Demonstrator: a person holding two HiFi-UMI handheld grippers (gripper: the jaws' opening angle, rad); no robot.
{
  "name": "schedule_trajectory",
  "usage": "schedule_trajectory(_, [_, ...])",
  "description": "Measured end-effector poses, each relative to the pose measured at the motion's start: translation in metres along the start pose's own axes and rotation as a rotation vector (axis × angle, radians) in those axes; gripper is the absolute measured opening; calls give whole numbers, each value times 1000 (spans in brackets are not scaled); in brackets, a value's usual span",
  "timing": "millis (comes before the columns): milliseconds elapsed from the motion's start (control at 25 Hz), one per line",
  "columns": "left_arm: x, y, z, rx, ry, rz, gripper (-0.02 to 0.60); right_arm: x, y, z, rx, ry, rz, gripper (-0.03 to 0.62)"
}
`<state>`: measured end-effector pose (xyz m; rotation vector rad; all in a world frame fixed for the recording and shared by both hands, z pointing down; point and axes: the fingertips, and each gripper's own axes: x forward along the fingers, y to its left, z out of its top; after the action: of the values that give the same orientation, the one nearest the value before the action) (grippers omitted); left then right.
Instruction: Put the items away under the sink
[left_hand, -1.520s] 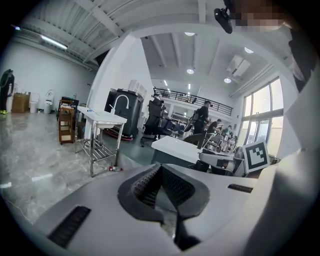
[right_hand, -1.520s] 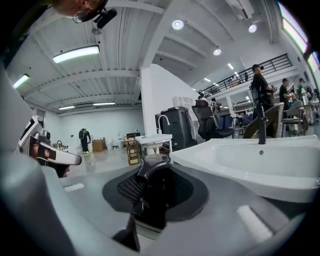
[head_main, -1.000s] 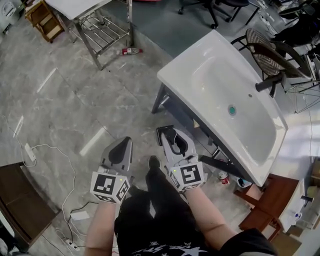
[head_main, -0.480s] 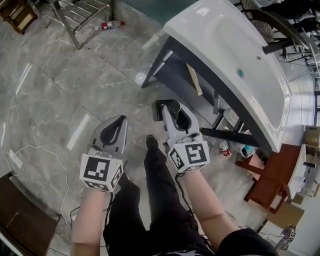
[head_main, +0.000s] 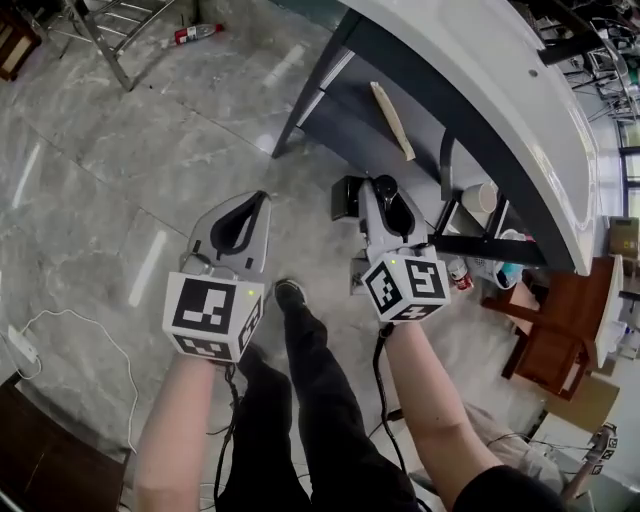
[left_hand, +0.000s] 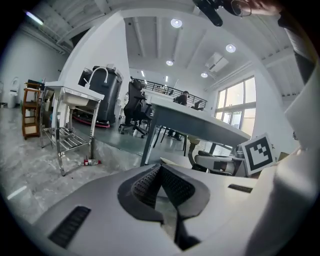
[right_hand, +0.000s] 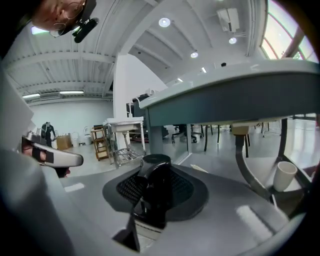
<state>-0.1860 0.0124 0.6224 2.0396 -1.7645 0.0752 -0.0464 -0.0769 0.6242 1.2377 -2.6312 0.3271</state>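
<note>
So the right gripper (head_main: 383, 205) is clamped on a glossy black item (right_hand: 152, 192) and holds it low in front of the sink (head_main: 540, 130). I'd guess that's so it can slide onto the shelf (head_main: 350, 125) underneath, near the paper cup (head_main: 480, 200). Left gripper (head_main: 250, 208) is closed on nothing and parked off to the side, probably just keeping clear.
</note>
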Motion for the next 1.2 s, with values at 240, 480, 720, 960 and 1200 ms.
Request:
schedule_trajectory(240, [70, 3, -10, 65, -23, -35, 9, 62, -37, -16, 3, -41, -4, 98])
schedule_trajectory(480, [126, 30, -27, 13, -56, 0, 9, 128, -62, -12, -68, -101, 28, 98])
schedule_trajectory(720, [163, 37, -30, 33, -86, -6, 9, 169, -84, -5, -75, -148, 5, 98])
schedule_trajectory(960, [184, 42, -25, 28, -91, -21, 9, 203, -100, 5, -81, -142, -20, 98])
schedule_trajectory(1200, [190, 49, -17, 11, -76, -9, 9, 235, -119, 16, -93, -153, -47, 97])
